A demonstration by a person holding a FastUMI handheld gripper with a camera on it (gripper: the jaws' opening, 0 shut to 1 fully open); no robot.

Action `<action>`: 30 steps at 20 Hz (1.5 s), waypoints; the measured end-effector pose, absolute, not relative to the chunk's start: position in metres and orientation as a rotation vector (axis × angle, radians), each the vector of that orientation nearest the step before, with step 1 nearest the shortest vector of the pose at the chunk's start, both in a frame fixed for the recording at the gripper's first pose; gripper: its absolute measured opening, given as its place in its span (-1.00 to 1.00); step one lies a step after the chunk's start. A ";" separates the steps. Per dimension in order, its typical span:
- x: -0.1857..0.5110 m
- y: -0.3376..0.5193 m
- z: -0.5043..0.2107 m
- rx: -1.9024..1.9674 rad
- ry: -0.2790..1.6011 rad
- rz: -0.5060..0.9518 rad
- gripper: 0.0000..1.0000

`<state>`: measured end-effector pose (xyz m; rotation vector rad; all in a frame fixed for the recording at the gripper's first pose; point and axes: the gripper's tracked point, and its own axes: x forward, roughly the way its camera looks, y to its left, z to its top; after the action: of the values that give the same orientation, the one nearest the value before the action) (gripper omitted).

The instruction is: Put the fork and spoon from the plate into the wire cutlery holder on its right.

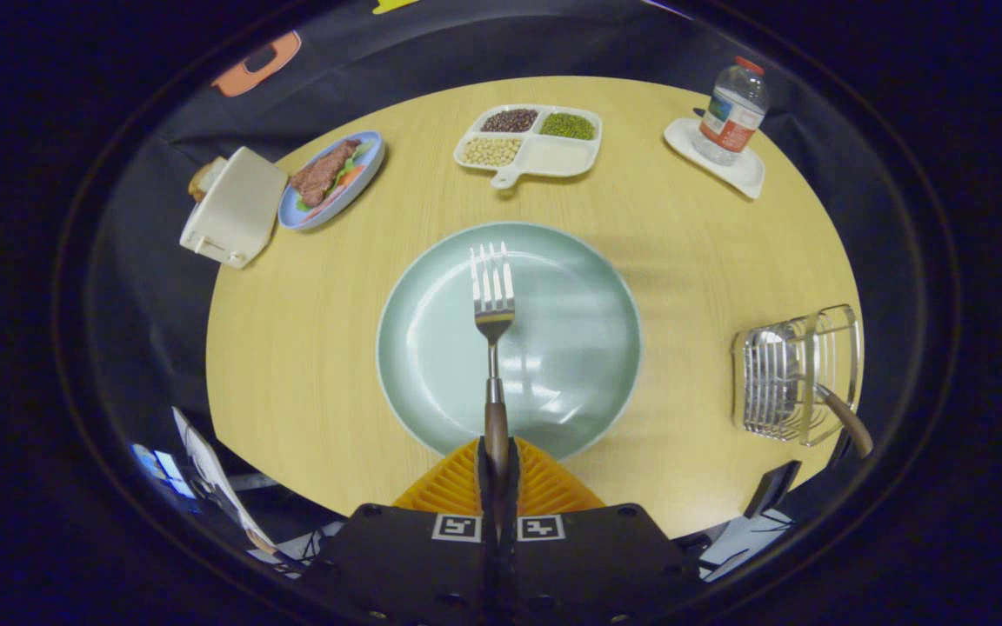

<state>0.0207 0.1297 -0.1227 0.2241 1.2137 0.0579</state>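
Gripping the fork [494, 348] over the plate [588, 348]: tongs [497, 469].

No readable text is found. A label [730, 117] is carried by the bottle [734, 109] near the far right edge of the table [310, 348], but its print is too small to be made out. Two square black-and-white coded markers [497, 527] (patterns, not letters) are borne on the gripper [497, 461] body, whose fingers are closed on the fork [494, 348] handle.

Staged booth: black cloth wall [162, 200] round wooden table [310, 348] w/ food props.
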 end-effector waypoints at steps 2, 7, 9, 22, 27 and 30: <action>0.000 0.102 -0.100 0.198 1.202 0.052 -0.99; -0.054 0.008 -0.068 0.112 1.222 0.000 -0.99; -0.068 -0.029 -0.067 0.102 1.252 -0.040 -0.99; -0.071 -0.080 -0.090 0.108 1.393 -0.065 -0.96; -0.053 -0.089 -0.077 0.130 1.333 -0.094 -0.79; -0.048 -0.088 -0.069 0.161 1.295 -0.095 -0.31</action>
<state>-0.0481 -0.0883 -0.0687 0.1614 1.2946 -0.0947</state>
